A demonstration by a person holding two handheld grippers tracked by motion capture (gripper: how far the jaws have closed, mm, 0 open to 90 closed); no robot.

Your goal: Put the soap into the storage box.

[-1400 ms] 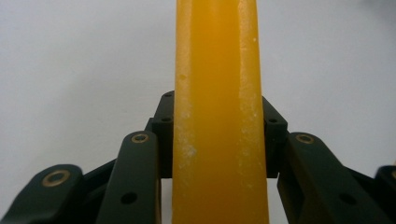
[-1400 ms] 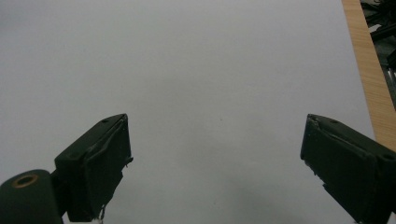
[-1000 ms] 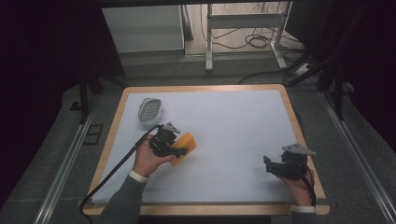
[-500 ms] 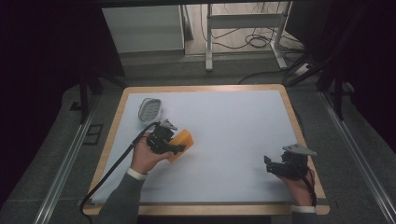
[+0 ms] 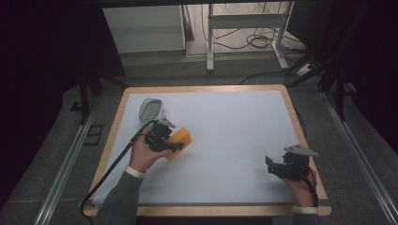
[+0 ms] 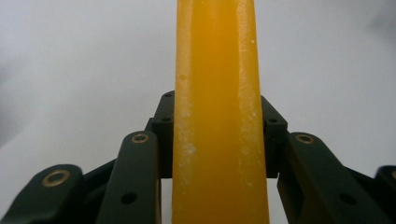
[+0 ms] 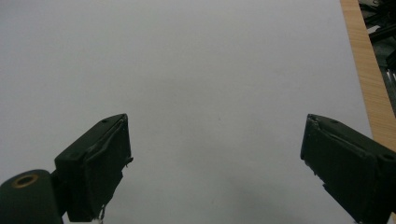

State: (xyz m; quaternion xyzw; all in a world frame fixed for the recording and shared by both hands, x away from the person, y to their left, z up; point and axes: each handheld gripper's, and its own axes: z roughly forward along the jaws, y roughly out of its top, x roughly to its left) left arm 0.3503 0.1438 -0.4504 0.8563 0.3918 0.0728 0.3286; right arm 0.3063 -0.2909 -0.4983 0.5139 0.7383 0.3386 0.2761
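White table (image 5: 225, 140) | left tongs (image 6: 217, 140) clamp orange block (image 6: 217, 116), top cropped | right tongs (image 7: 215, 158) released

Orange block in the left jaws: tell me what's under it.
The orange block sits over the white table sheet. The left gripper clamps it; whether it touches the sheet can't be seen.

Yellow block (image 6: 219, 116) — waxy, smooth, white scuffs | jaws — matt black plastic, brass-coloured rivets | table (image 5: 225, 140) — matt white sheet, light wood rim | tray (image 5: 151, 108) — pale plastic.
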